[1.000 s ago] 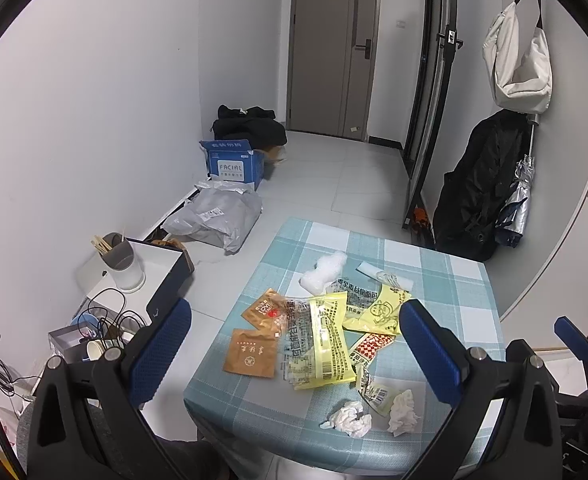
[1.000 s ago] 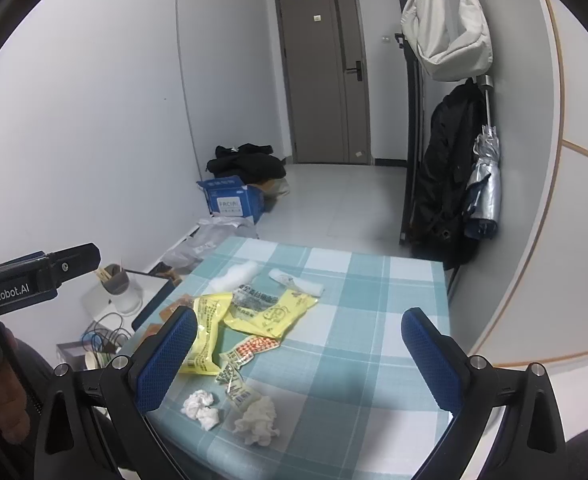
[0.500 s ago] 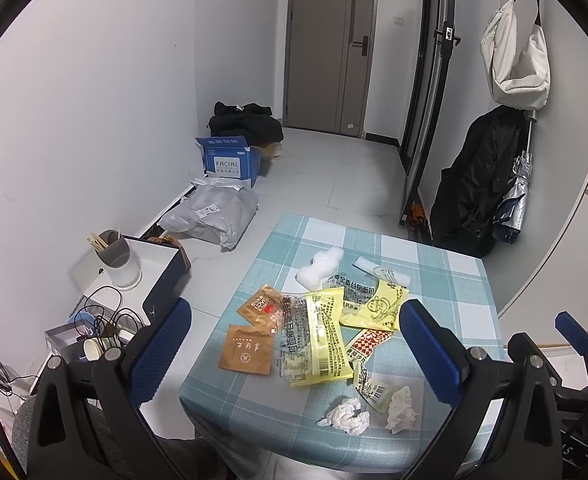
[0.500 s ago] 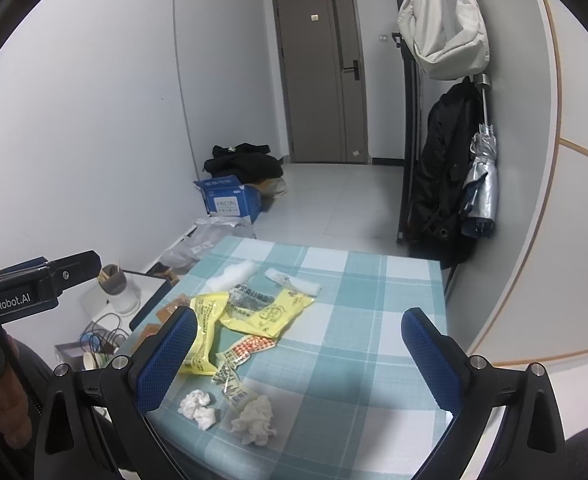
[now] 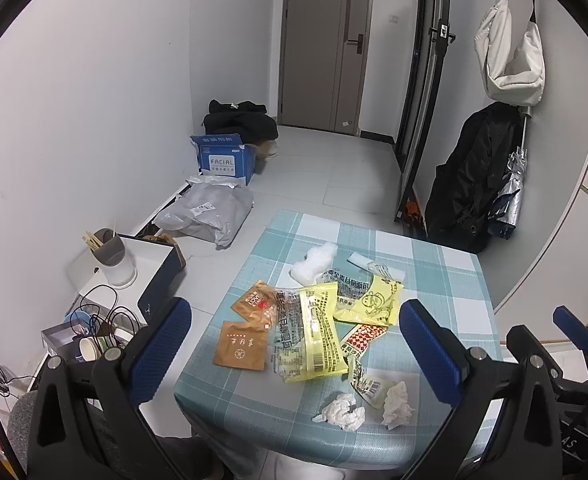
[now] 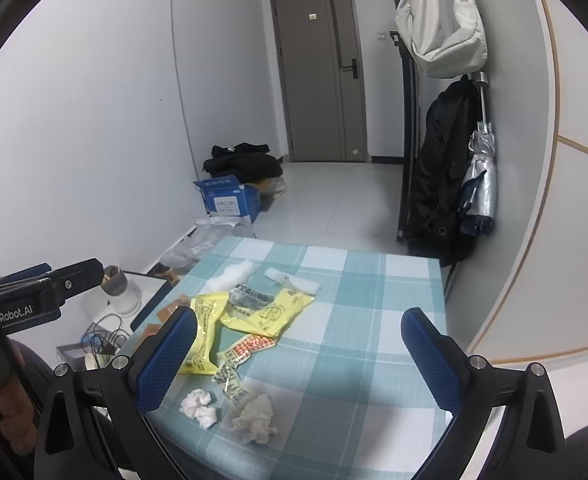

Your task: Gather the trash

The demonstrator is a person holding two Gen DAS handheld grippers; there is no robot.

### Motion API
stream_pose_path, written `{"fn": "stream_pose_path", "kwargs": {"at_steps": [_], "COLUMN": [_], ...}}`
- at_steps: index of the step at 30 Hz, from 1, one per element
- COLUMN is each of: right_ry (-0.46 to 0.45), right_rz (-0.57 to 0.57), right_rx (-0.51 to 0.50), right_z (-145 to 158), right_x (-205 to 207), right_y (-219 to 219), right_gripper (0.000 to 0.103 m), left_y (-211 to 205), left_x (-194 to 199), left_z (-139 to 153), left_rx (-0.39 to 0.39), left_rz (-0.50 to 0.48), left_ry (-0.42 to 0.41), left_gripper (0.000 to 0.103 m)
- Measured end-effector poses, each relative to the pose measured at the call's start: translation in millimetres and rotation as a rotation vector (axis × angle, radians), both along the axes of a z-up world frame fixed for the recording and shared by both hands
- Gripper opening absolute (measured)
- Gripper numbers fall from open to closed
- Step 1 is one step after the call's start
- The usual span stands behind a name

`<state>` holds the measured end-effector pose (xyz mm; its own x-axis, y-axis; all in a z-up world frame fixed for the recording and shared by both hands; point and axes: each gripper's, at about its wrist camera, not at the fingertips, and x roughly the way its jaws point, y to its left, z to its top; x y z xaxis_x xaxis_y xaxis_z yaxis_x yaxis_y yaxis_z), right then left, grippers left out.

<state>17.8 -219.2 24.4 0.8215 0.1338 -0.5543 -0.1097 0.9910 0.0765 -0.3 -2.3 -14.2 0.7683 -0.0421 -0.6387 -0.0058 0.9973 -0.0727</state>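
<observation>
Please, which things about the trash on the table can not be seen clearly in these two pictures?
- Brown sachets: in the right wrist view the right gripper's left finger hides most of them.
- Print on the yellow wrappers: too small to read in both views.
- Table's near edge: cut off by gripper bodies, both views.
- A trash bin: none in view.

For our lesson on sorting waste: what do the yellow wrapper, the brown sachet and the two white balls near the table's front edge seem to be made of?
Yellow wrapper: thin glossy plastic film, by its shine, creases and clear panel.
Brown sachet: looks like matte kraft paper or a paper-look laminate; flat, dull.
White balls: probably tissue paper, soft and crumpled, no sheen.
</observation>
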Motion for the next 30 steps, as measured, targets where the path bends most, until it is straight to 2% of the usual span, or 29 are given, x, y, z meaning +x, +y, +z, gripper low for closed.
{"fn": "stream_pose_path", "kwargs": {"at_steps": [23,30], "right_ry": [-0.004,0.005], "right_rz": [-0.015,-0.019], "right_rx": [-0.005,-0.008], "right_z": [2,-2], "right_x": [-1,1], "right_y": [-1,-5], "right_gripper": [0.102,0.102], "left_y": [-3,-6], "left_x": [2,9], "left_z": [-2,-29], "left_rx": [-0.011,-0.018], "left_rz": [-0.002,-0.048], "left_ry": [0.020,0.080], "left_gripper": [0.102,0.102]}}
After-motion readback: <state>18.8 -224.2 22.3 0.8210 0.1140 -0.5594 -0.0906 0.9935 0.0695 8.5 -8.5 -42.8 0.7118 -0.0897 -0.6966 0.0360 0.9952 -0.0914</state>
